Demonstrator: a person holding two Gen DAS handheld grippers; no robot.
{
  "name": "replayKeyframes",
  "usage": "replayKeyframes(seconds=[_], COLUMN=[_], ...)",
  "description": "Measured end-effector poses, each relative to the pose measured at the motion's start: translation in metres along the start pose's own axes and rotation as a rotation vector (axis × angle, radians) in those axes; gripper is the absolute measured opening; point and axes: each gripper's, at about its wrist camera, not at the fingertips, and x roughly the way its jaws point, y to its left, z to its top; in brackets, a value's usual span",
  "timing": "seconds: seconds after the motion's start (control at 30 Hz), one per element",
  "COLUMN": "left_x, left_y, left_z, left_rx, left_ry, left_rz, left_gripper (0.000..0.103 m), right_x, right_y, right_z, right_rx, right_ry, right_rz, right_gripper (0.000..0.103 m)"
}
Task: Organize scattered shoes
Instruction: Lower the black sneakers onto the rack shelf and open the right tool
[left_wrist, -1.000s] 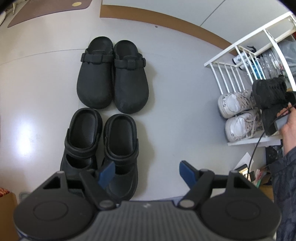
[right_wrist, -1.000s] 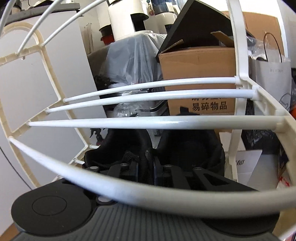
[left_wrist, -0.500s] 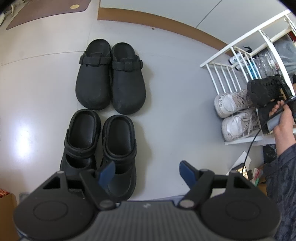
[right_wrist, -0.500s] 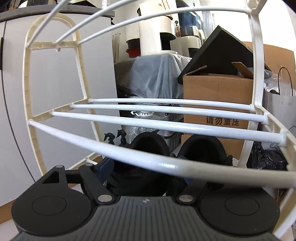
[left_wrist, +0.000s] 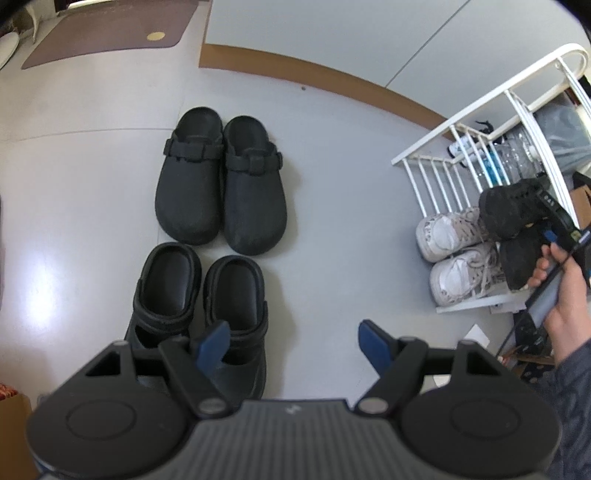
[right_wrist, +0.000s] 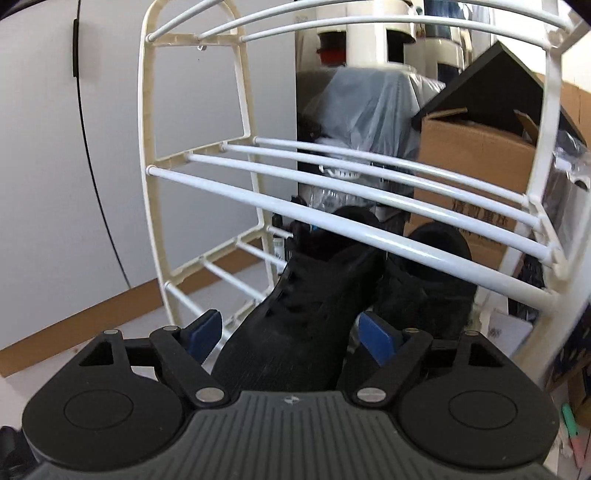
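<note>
On the left of the left wrist view, the left gripper (left_wrist: 291, 341) hangs over a pale floor (left_wrist: 332, 221) with its blue fingers (left_wrist: 212, 345) spread wide and nothing between them. The left finger overlaps the heel end of a pair of black sandals (left_wrist: 199, 306) lying below it, side by side; whether it touches them cannot be told. Just beyond the sandals sits a pair of black clogs (left_wrist: 221, 188), also side by side, well clear of the fingers. Further right stands a white shoe rack (left_wrist: 458, 147) with a pair of white sneakers (left_wrist: 454, 254) on its lower shelf and a pair of black shoes (left_wrist: 509, 210) on the shelf above — partly covered by the right gripper (left_wrist: 554, 221) and the hand (left_wrist: 561, 280) holding it at the picture's edge. In the right wrist view, that gripper's fingers (right_wrist: 376, 338) stand apart, and the heel of the left black shoe lies between them — the pads look clear of it on both sides, though motion blur makes the gap on the right hard to judge. Both shoes point away under the white bars of the rack, which cross in front of their toes. Behind the rack a cardboard box (right_wrist: 476, 162) and something under a plastic sheet (right_wrist: 369, 107) are only partly visible.
</note>
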Motion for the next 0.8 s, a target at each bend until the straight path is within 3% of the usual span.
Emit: replayKeyframes(seconds=[0.3, 0.67, 0.8], left_x=[-0.01, -0.034, -0.041], left_y=[0.003, 0.023, 0.023], left_z=[-0.002, -0.014, -0.017], left_rx=[-0.011, -0.037, 0.017], left_ry=[-0.028, -0.072, -0.12], left_rz=[0.016, 0.036, 0.136], left_gripper=[0.08, 0.082, 0.082], right_x=[-0.074, -0.157, -0.189], right_y=[-0.007, -0.007, 0.001], right_z=[0.011, 0.006, -0.008], right_rx=[0.056, -0.118, -0.184], right_ry=[0.042, 0.135, 0.155], right_rz=[0.036, 0.115, 0.18], right_gripper=[0.085, 0.085, 0.085])
